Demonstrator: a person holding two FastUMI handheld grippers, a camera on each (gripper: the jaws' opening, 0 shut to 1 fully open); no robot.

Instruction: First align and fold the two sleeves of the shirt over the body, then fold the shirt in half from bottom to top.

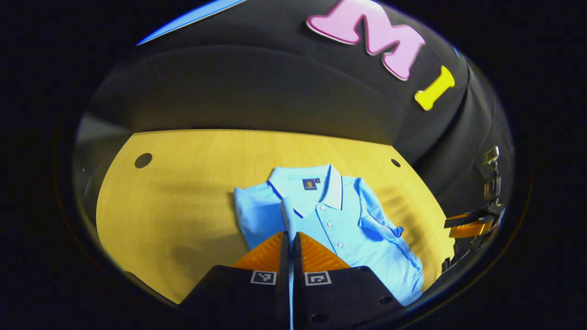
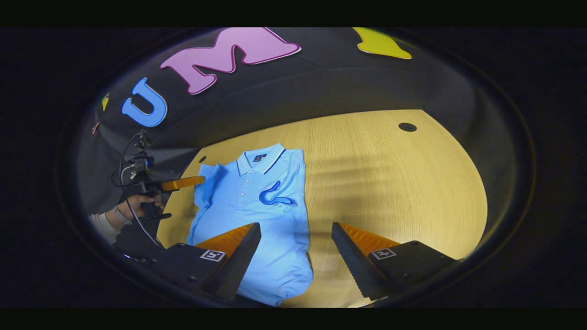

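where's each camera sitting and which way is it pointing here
Left gripper view: rides the left gripper, looking forward and down over the blue polo shirt on the wooden table; its own fingers pinch a strip of blue shirt fabric.
Right gripper view: rides the right gripper, fingers spread above the shirt's lower part; a hand holds the other gripper at left.
Shared: shirt, table, booth wall.
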